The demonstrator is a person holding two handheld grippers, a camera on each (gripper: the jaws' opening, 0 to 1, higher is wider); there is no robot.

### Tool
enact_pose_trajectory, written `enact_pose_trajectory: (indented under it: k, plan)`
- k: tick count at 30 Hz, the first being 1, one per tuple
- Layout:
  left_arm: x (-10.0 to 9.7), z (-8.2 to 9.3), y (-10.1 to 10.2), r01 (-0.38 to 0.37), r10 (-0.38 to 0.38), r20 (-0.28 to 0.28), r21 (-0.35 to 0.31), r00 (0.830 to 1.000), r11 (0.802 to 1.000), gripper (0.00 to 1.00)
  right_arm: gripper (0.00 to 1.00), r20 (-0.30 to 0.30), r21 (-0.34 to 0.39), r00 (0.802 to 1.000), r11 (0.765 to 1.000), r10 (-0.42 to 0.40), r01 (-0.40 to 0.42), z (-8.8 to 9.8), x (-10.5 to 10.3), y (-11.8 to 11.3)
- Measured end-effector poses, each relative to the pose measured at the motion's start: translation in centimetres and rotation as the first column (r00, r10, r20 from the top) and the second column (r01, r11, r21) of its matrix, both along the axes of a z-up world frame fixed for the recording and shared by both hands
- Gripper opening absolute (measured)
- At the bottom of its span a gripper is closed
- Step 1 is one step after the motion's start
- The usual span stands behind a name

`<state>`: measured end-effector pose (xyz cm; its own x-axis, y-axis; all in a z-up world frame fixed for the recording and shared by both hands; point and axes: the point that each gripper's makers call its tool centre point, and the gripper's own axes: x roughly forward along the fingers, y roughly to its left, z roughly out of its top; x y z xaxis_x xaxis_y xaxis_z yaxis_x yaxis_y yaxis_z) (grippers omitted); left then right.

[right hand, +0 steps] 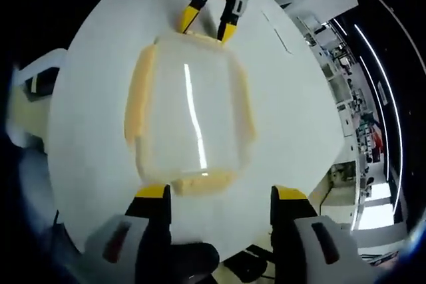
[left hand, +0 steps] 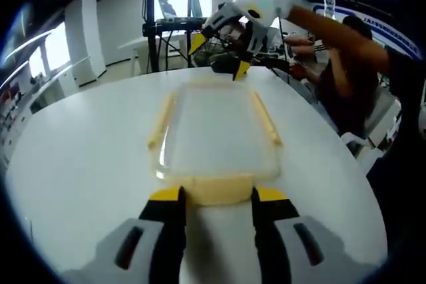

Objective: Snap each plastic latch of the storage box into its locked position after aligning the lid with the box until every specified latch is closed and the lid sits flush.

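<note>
Lengthwise, storage box (left hand: 216,131) spans between left gripper (left hand: 216,197), right gripper (right hand: 219,194), both spread apart

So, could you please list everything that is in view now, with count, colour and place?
box: 1, clear with a clear lid, middle of the table, between the two tools
latches: 4, pale yellow, one on each side of the lid
table: 1, white, round, under the box
person: 1, dark top, behind the table, arm stretched to the far tool
left tool: 1, grey and black with yellow tips, open, a tip on each side of the near latch
right tool: 1, same colours, open, at the opposite end latch
</note>
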<state>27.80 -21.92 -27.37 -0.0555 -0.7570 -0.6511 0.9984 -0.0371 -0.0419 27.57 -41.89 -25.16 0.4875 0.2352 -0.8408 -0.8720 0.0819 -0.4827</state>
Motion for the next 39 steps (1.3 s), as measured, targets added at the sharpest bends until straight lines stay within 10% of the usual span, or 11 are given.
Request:
enact_pose_trajectory:
  k: [19, 39]
  plan:
    - [0.0, 0.0, -0.1, 0.02, -0.02, 0.013, -0.004, 1.0, 1.0, 0.38, 0.56, -0.193, -0.013, 0.981, 0.999, 0.027, -0.03, -1.8, 0.8, 0.1]
    - [0.2, 0.0, 0.0, 0.022, -0.022, 0.014, -0.021, 1.0, 1.0, 0.38, 0.39, -0.425, -0.085, 0.905, 0.996, -0.019, -0.019, -3.1, 0.1, 0.1]
